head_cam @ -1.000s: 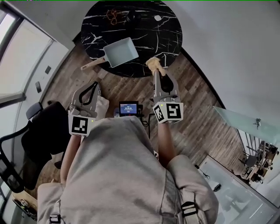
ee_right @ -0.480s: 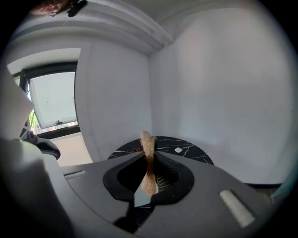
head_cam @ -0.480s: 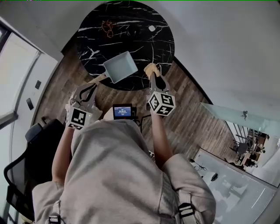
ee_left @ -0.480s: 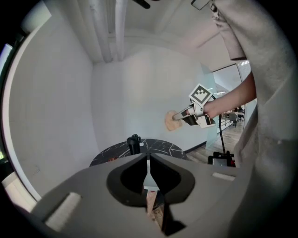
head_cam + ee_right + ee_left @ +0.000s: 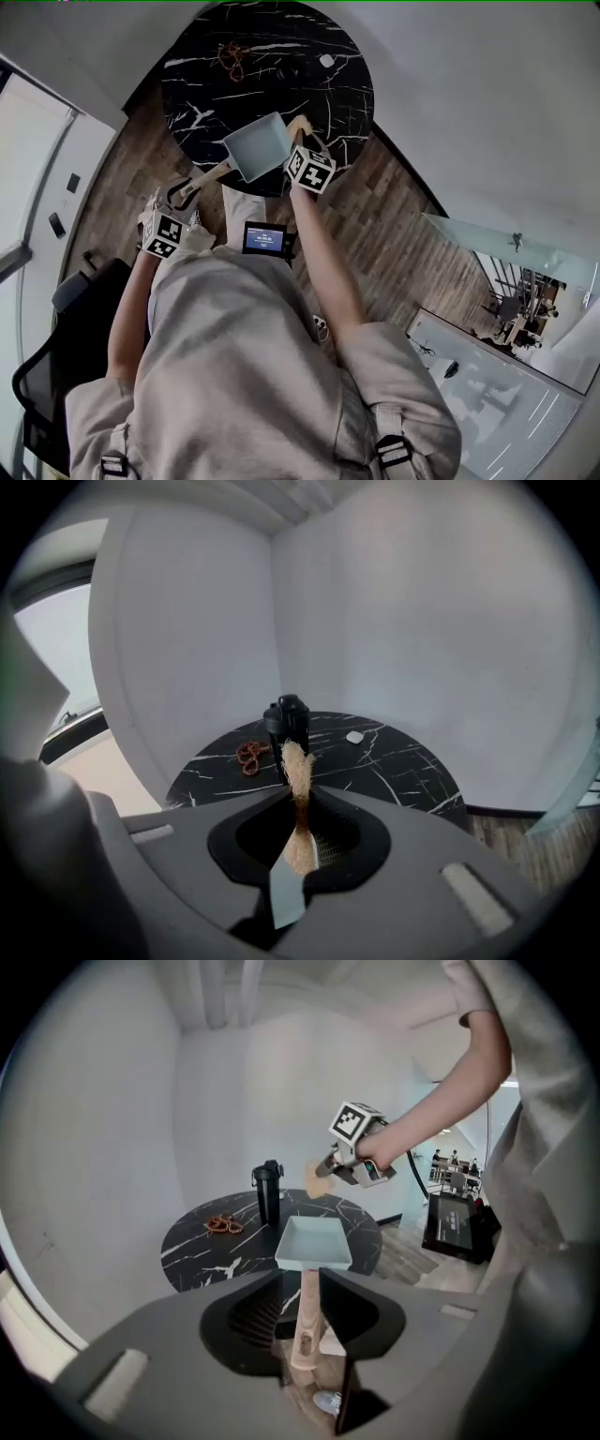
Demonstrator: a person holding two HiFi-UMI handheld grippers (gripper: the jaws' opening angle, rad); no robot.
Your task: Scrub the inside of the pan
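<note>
A pale blue square pan [image 5: 258, 148] with a wooden handle [image 5: 211, 174] sits at the near edge of the round black marble table [image 5: 197, 84]. My left gripper [image 5: 178, 192] is at the handle's end. Its jaws are opening, and the handle [image 5: 306, 1326] lies between them without being pressed. My right gripper [image 5: 298, 131] hovers at the pan's right rim, shut on a tan fibrous scrubber [image 5: 297, 771]. The scrubber [image 5: 317, 1180] hangs just above the pan [image 5: 314, 1244] in the left gripper view.
A black bottle [image 5: 268, 1190], a coil of reddish beads [image 5: 230, 58] and a small white object [image 5: 324, 61] stand on the far half of the table. A small screen [image 5: 264, 238] hangs at the person's chest. A dark chair [image 5: 56, 319] stands at the left on the wood floor.
The right gripper has carried the scrubber forward from the table's near edge to the pan's right rim. The left gripper has moved up to the handle's end, which now lies between its jaws.
</note>
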